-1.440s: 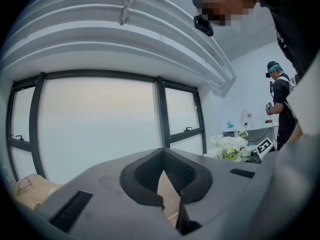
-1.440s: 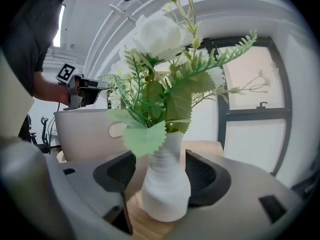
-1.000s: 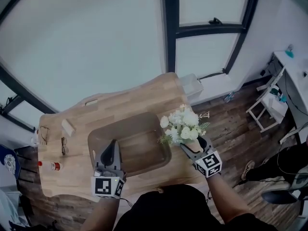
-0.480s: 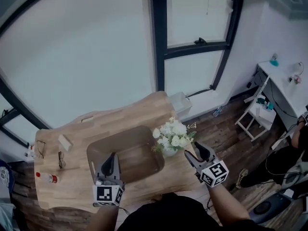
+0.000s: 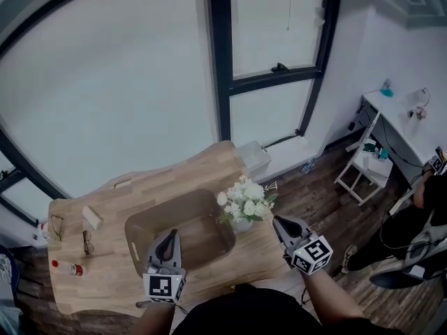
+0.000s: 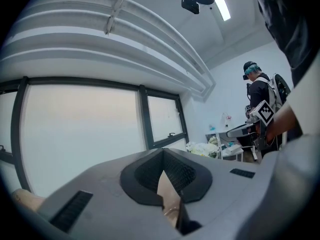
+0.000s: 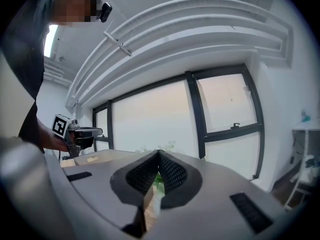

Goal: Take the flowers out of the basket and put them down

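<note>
right claw [image 5: 282,224] is closing empty, left claw [image 5: 167,237] sitting shut; flowers [image 5: 244,202] are standing beside basket [image 5: 132,223], seemingly done; next, backing away

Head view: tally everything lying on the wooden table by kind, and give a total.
Basket: 1
Flower bunch: 1
Pairs of glasses: 2
Bottle: 1
Small pale pieces: 2
Total: 7
</note>
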